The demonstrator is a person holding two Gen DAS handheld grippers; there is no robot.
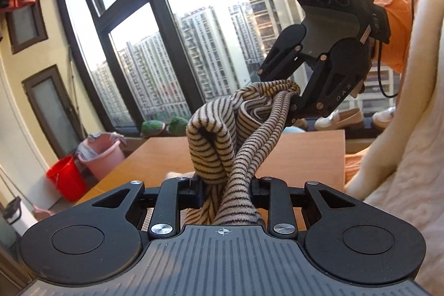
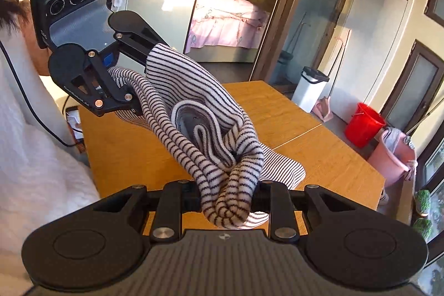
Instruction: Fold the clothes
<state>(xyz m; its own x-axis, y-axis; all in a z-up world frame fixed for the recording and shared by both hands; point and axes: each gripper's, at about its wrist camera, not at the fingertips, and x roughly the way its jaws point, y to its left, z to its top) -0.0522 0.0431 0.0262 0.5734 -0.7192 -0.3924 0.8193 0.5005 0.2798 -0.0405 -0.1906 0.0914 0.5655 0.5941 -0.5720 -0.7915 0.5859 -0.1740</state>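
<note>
A cream knit garment with thin dark stripes (image 1: pixel 219 135) hangs bunched in the air between my two grippers, above the wooden table (image 1: pixel 166 154). My left gripper (image 1: pixel 226 185) is shut on one end of it. My right gripper (image 1: pixel 291 99) is shut on the other end, up and to the right. In the right wrist view the striped garment (image 2: pixel 211 124) sags from my right gripper (image 2: pixel 227 193) up to the left gripper (image 2: pixel 138 90), and its lower part trails onto the table (image 2: pixel 319 151).
A red bucket (image 1: pixel 66 179) and a pink bucket (image 1: pixel 102 154) stand on the floor left of the table. Shoes (image 1: pixel 341 118) and small plants (image 1: pixel 163 126) line the window sill. A white bin (image 2: pixel 310 90) stands beyond the table. The person's white fleece (image 1: pixel 410 146) is close on the right.
</note>
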